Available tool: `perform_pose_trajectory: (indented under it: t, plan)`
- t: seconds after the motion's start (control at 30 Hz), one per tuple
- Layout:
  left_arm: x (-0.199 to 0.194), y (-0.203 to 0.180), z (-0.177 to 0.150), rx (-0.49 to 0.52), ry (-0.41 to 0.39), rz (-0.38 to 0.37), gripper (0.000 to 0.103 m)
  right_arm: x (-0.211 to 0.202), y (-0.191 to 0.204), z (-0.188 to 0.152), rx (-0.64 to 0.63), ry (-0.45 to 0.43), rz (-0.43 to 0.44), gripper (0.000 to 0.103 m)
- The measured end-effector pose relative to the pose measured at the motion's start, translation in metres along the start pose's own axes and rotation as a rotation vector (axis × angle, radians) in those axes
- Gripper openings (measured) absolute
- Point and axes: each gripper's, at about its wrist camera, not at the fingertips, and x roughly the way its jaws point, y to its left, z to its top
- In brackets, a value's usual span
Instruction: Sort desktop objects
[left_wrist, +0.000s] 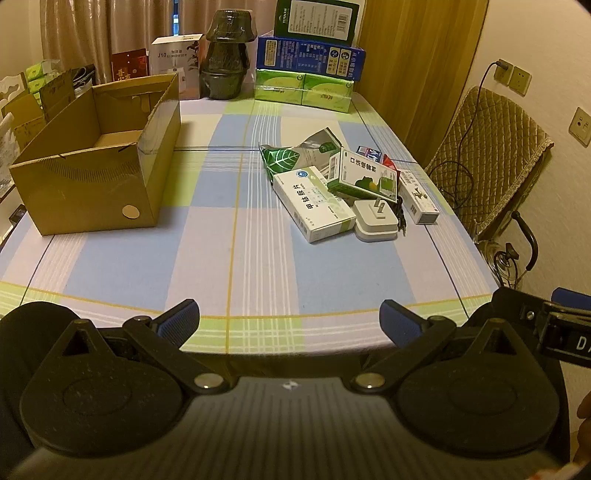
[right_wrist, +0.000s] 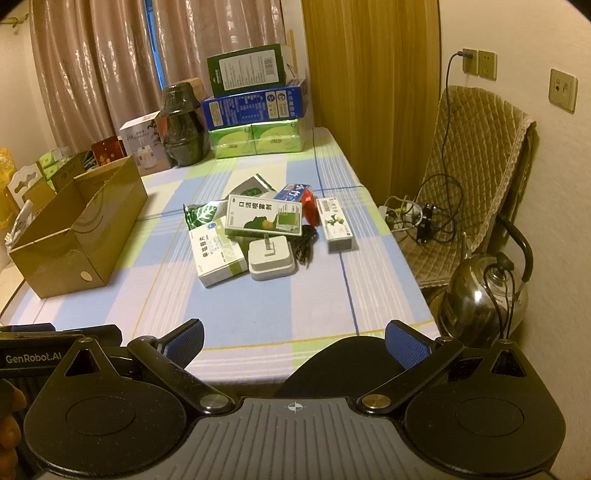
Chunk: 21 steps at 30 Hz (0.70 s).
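Both claws, left claw (left_wrist: 290, 317) and right claw (right_wrist: 294, 339), gape wide and empty at the tabletop's (left_wrist: 207, 258) near edge, the cardboard box (left_wrist: 92, 177) apparently unfilled, the pile of packets (left_wrist: 347, 184) unsorted toward the right edge.

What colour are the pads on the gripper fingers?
Blue, textured pads on black arms; clearest in the right wrist view.

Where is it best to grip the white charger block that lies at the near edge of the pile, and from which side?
Probably from above, closing across the two long side walls of the white charger block. It lies flat with its prongs up, so avoid the middle. Its near and right walls look free; the white medicine box sits close on its left, so enter carefully there. The right gripper, open, looks nearer.
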Motion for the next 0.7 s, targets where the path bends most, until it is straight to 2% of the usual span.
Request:
perform_pose_trajectory:
  t: [0.7]
  plan:
    - [0.0032, 0.0007, 0.0041, -0.010, 0.009, -0.017, 0.102, 0.0006, -0.0015, -0.0037, 0.000, 0.008, 0.006, 0.101]
